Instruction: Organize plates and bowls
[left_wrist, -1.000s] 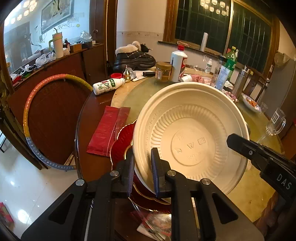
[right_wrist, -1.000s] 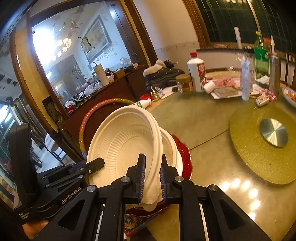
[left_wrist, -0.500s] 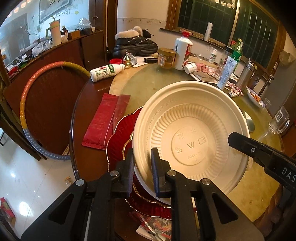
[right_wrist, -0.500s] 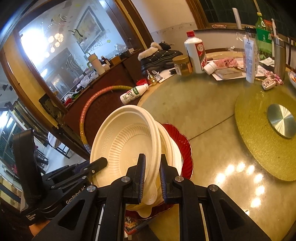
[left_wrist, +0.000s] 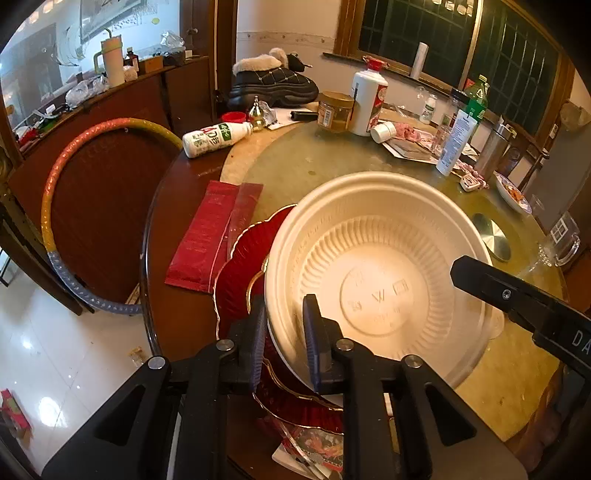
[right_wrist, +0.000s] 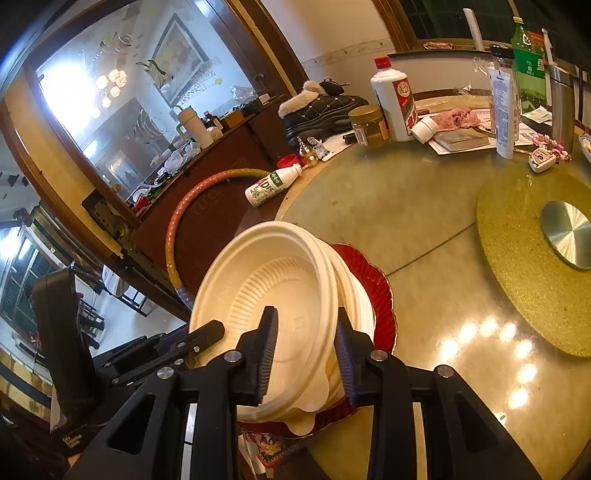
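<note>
Hand-held gripper, right (right_wrist: 304, 354): jaws opening, releasing bowl (right_wrist: 273, 295).
Left hand-held gripper (left_wrist: 282, 339) is pinching bowl rim, steadying it on red plate (left_wrist: 240, 266).

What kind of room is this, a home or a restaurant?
Most likely a home dining room. A big round table carries a turntable at its centre, with everyday clutter on it: a white liquor bottle and even a fur-lined boot. A hula hoop leans on the wooden sideboard.
</note>
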